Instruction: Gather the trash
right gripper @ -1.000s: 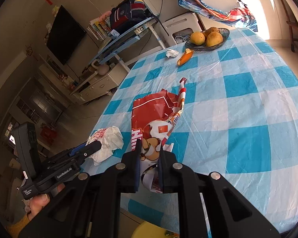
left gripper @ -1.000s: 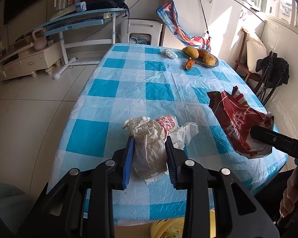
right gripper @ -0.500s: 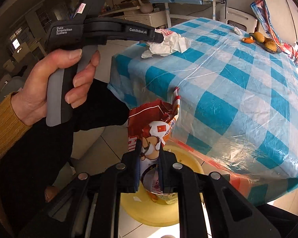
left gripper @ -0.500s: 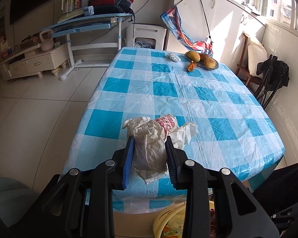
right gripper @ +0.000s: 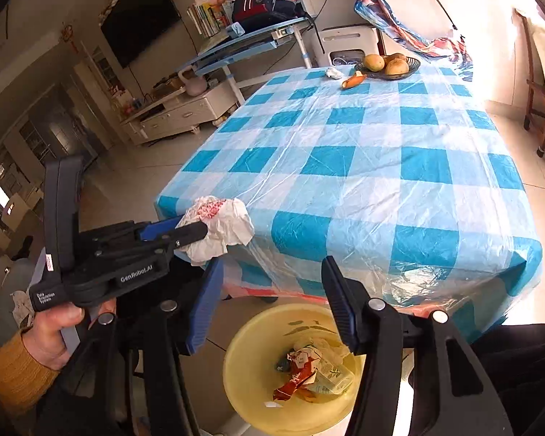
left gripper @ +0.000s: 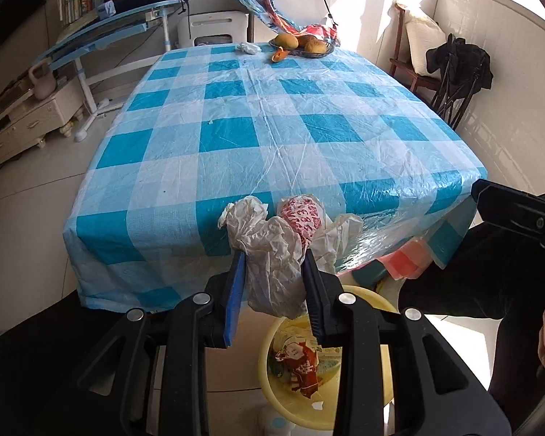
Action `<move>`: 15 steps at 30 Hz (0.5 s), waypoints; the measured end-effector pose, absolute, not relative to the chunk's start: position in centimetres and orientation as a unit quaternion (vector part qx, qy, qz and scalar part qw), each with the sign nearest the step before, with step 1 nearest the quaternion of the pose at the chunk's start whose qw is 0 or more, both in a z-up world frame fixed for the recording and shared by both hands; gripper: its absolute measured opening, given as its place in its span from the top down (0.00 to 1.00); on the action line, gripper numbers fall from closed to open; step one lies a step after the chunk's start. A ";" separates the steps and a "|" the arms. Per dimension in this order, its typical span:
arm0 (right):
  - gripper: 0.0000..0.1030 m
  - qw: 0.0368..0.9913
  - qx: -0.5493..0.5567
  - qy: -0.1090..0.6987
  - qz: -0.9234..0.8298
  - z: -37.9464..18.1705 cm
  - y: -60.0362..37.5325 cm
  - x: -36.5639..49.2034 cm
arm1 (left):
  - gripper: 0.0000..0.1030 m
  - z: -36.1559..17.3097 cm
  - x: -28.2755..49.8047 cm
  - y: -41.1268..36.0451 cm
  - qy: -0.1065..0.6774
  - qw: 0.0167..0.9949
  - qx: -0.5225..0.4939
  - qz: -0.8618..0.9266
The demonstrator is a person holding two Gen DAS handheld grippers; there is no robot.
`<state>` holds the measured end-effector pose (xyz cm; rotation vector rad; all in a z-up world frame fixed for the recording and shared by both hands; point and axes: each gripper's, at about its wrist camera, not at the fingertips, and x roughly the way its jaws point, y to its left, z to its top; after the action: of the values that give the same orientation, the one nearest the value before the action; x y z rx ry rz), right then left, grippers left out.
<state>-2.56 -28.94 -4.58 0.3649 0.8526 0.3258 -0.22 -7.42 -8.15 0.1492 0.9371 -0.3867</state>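
One crumpled white bag (left gripper: 272, 254), red-printed, gripper-pinched.

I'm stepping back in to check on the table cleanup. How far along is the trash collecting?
Done: the red snack wrapper lies in the yellow bin, and the right gripper is opening with nothing between its fingers. In hand: the left gripper clamps the crumpled white bag above the bin. Left: the white wad and orange scrap beside the fruit bowl.
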 end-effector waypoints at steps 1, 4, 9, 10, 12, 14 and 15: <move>0.44 0.883 0.198 0.400 0.146 -4.5 -29.9 -2.6 | 0.71 -8.8 -0.9 -8.2 0.460 0.861 0.088 -0.199; 0.42 0.881 0.252 0.383 0.119 -4.6 -32.1 -2.7 | 0.67 -10.5 -2.4 -10.3 0.479 0.838 0.146 -0.218; 0.33 0.883 0.269 0.374 0.090 -4.6 -32.5 -2.6 | 0.33 -10.0 -2.6 -10.0 0.448 0.859 0.176 -0.174; 0.33 0.884 0.267 0.374 0.090 -4.6 -32.4 -2.5 | 0.30 -9.6 -2.2 -9.4 0.442 0.867 0.169 -0.158; 0.32 0.886 0.257 0.376 0.090 -4.5 -32.4 -2.6 | 0.22 -8.8 -1.4 -8.1 0.428 0.883 0.147 -0.125; 0.32 0.888 0.245 0.380 0.089 -4.6 -32.2 -2.6 | 0.18 -8.1 -0.5 -6.6 0.417 0.897 0.118 -0.090; 0.32 0.889 0.238 0.382 0.089 -4.7 -32.1 -2.7 | 0.16 -7.7 -0.2 -5.8 0.412 0.902 0.103 -0.074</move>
<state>-2.71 -32.14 -4.67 0.4951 0.7928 0.1855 -0.20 -5.83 -7.73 0.2138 0.8511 -0.1532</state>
